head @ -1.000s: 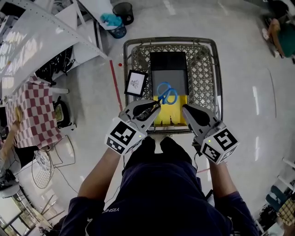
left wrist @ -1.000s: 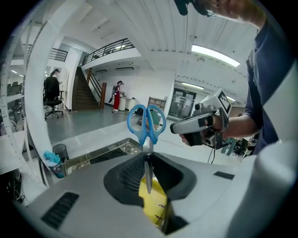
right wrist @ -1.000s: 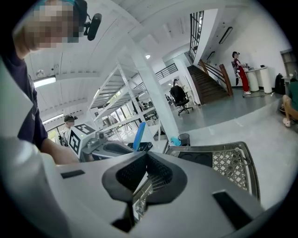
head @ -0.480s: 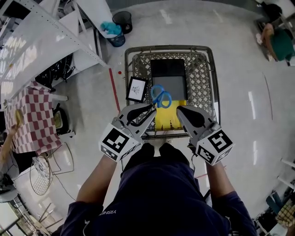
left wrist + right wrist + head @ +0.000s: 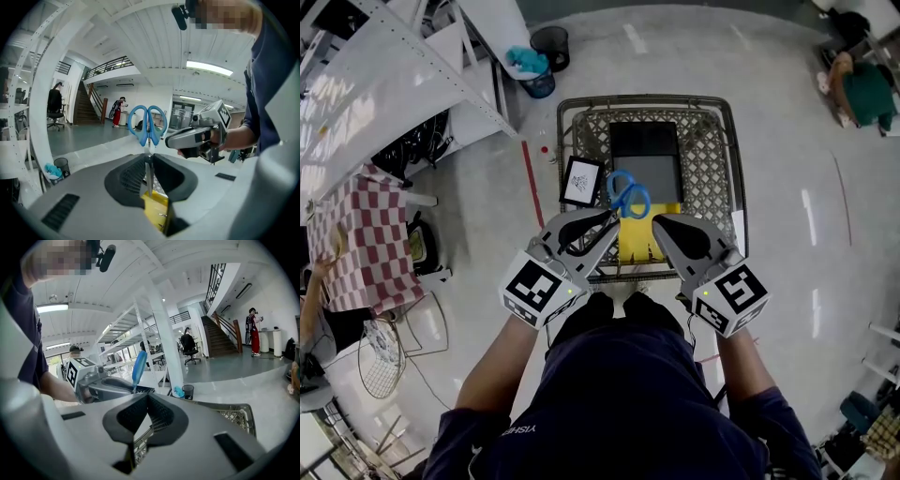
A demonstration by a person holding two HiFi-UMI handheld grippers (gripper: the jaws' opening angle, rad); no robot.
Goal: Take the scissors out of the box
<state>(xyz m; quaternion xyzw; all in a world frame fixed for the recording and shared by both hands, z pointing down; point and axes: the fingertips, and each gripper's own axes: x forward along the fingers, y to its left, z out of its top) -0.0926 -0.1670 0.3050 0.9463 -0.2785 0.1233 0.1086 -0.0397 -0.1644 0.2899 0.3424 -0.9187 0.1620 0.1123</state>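
Observation:
Blue-handled scissors (image 5: 628,195) hang in the air over the wire cart (image 5: 724,178), handles pointing away from me. My left gripper (image 5: 609,218) is shut on their blades; in the left gripper view the steel blade (image 5: 149,174) runs between the closed jaws and the blue handles (image 5: 147,124) stand above them. A yellow box (image 5: 639,242) lies at the near end of the cart, below the scissors. My right gripper (image 5: 661,225) is shut and holds nothing, just right of the scissors. From the right gripper (image 5: 146,400) view, one blue handle (image 5: 139,367) shows edge-on.
A black and grey flat box (image 5: 645,155) lies deeper in the cart. A framed marker card (image 5: 580,181) hangs on the cart's left side. White shelving (image 5: 384,75), a checkered cloth (image 5: 361,239) and bins (image 5: 542,42) stand to the left.
The scissors, held in my left gripper, have lifted up and slightly left, away from the yellow box. The right gripper has drifted a little left toward them.

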